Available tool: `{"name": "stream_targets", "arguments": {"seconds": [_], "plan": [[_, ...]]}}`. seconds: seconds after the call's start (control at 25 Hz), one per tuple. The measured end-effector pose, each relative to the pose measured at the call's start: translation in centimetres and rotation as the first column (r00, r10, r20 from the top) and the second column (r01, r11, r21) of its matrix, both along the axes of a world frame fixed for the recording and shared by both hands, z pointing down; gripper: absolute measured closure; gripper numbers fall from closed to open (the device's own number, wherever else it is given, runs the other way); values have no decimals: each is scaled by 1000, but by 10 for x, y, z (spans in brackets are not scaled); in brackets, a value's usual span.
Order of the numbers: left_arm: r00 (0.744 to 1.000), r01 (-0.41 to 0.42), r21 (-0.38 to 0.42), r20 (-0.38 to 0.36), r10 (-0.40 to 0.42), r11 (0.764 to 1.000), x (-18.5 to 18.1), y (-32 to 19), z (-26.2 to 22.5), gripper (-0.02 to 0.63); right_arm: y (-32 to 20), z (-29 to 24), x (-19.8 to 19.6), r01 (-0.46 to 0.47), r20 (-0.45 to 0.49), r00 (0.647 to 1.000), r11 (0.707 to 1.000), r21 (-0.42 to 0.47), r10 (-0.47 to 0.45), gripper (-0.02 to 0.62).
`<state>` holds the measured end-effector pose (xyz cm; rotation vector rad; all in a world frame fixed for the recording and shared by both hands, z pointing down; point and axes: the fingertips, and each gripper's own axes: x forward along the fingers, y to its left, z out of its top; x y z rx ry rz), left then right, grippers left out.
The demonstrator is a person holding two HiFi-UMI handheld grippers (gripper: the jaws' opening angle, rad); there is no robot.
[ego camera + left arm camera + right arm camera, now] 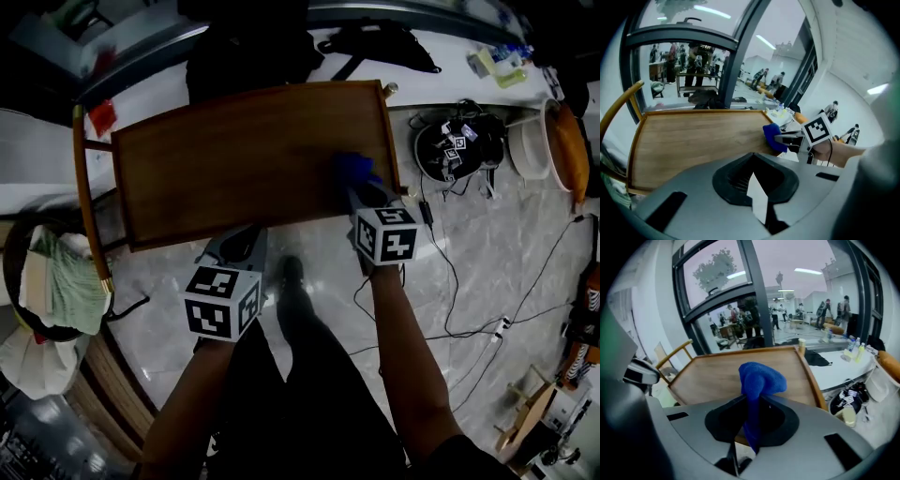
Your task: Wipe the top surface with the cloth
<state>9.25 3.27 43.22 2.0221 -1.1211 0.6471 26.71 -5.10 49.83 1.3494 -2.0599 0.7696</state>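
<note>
Firmly, my right gripper [362, 195] pinches the soft, limp cloth [759, 377] at the top surface's [234, 159] 4 o'clock; left gripper [240, 246] closed, empty.

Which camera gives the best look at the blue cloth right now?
The right gripper view: the blue cloth fills mid-frame, pinched in the right gripper. The head view shows only a small blue patch near the right edge of the wooden top; the left gripper view shows it small, side-on.
</note>
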Motion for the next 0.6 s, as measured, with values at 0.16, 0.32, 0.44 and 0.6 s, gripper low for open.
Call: {"name": "stream_targets", "arguments": {"seconds": [0.16, 0.32, 0.44, 0.6], "plan": [[995, 56, 46, -84, -52, 997, -41, 1, -31, 595, 14, -35, -80, 123, 198, 972, 992, 39, -128, 537], [971, 79, 35, -231, -69, 996, -56, 12, -59, 595, 30, -105, -157, 270, 368, 876, 949, 162, -312, 537], [970, 67, 97, -238, -43, 993, -71, 19, -88, 595, 40, -170, -199, 321, 474, 782, 913, 251, -405, 537], [971, 84, 231, -237, -27, 969, -95, 19, -146, 595, 49, -261, -231, 387, 585, 602, 840, 381, -543, 537]]}}
